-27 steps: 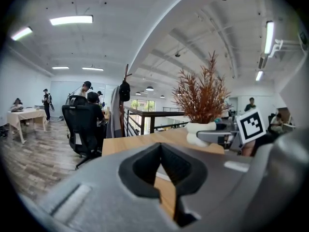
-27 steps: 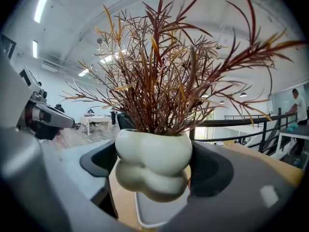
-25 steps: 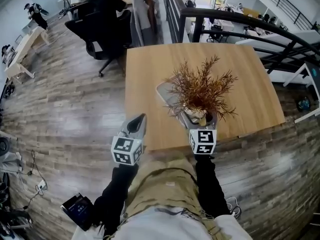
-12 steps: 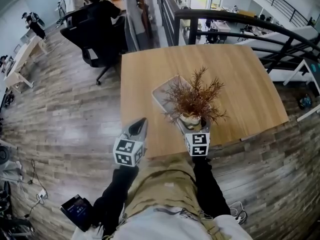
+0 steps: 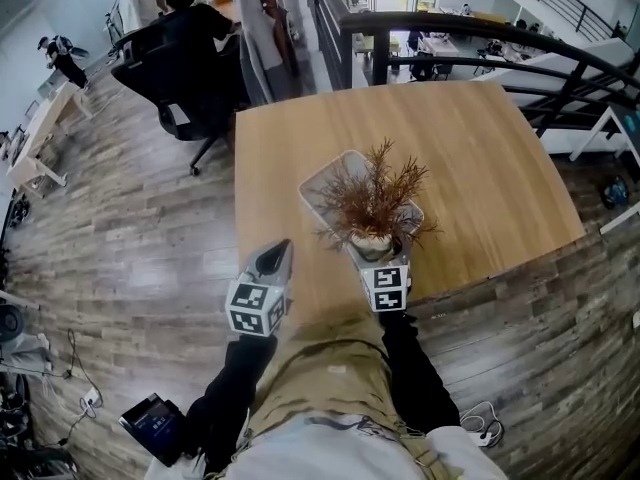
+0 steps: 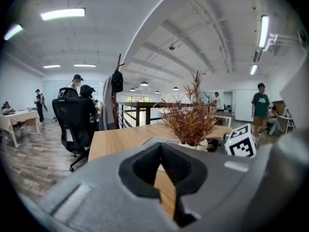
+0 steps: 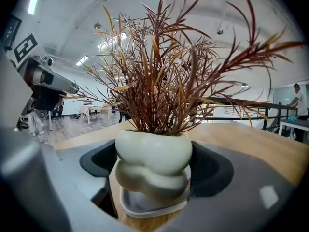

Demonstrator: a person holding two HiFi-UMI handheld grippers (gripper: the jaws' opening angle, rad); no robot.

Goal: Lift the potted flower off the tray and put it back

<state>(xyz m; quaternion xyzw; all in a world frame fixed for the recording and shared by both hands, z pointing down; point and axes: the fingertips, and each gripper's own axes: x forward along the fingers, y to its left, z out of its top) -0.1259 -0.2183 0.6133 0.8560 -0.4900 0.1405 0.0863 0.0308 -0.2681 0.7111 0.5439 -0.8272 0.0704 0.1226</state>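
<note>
The right gripper point(image 5: 384, 258) is pinching the potted flower: its two dark pads press on opposite sides of the cream, double-bulged pot point(image 7: 153, 161). Stiff red-brown foliage point(image 7: 164, 71) fans up and outward from the pot. The pot leans slightly and its base hangs over the near end of a pale, shallow tray point(image 7: 145, 208). Whether the base touches the tray floor cannot be told.

In the head view the tray point(image 5: 318, 186) lies at an angle on the wooden tabletop point(image 5: 480, 158), close to the middle of the near edge. The plant covers most of it. The right gripper's marker cube point(image 5: 386, 286) sits just behind the pot, at the table's near edge.

The left gripper point(image 5: 277, 256) hovers at the near edge towards the near left corner, beside the tray and apart from it. Its jaws are drawn together to a thin slit with nothing between them, and bare wood shows through the slit. Its marker cube point(image 5: 252, 306) hangs off the table over the plank floor point(image 5: 120, 228).

Beyond the far left corner, a black office chair point(image 5: 165, 58) stands with a person seated in it.
</note>
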